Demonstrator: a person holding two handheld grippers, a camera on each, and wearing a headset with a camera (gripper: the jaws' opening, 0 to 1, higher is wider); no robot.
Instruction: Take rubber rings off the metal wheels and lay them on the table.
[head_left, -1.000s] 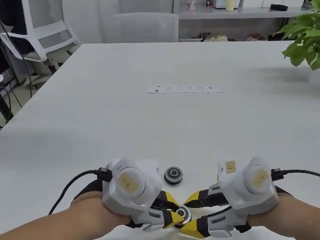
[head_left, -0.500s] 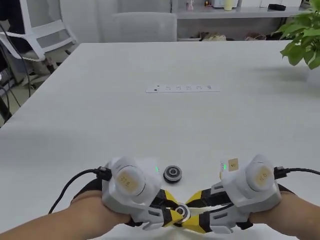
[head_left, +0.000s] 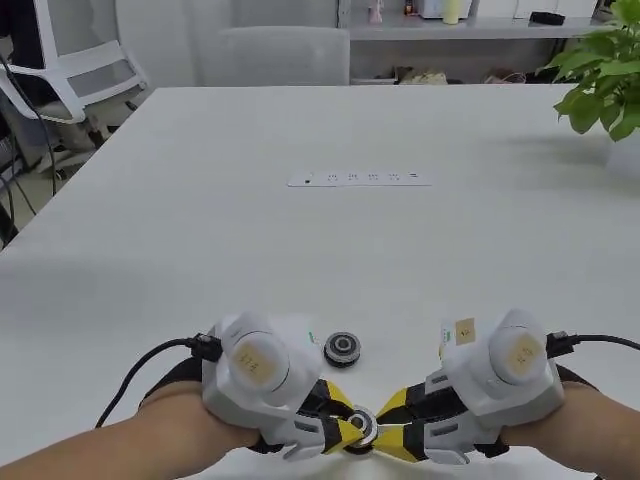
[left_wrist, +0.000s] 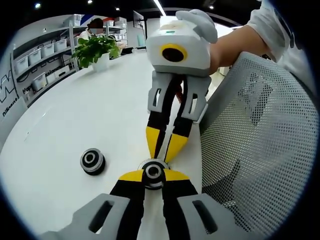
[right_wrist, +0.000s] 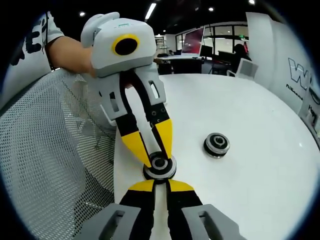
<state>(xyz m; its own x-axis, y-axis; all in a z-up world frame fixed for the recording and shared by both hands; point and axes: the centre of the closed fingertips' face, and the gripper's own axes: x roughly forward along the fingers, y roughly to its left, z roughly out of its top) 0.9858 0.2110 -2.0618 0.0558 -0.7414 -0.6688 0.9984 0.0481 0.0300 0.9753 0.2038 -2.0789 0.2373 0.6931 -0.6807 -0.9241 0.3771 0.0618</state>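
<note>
Rings (right_wrist: 206, 145) sit on both wheels as far as I can see. Each wheel shows a dark band round its metal hub, and no loose ring lies on the bench (head_left: 300, 250). I judge the task barely begun, with nothing laid down yet.

One wheel (head_left: 360, 428) is at the near edge of the bench, caught between my two grippers, which meet tip to tip from either side. My left gripper (left_wrist: 152, 178) is clamped on it, its yellow tips flanking the rim. My right gripper (right_wrist: 160, 183) is closed on the opposite edge. I cannot tell whether its tips pinch only the rubber or the metal as well. I also cannot tell whether the wheel is lifted off the bench or rests on it.

My second wheel (head_left: 342, 348) lies flat on the bench just beyond the grippers, apart from both and with its ring on.

As I judge it, everything is left to do. I have to work this ring off while the left gripper steadies the wheel, then lay it on the bench. After that the second wheel needs the same.
</note>
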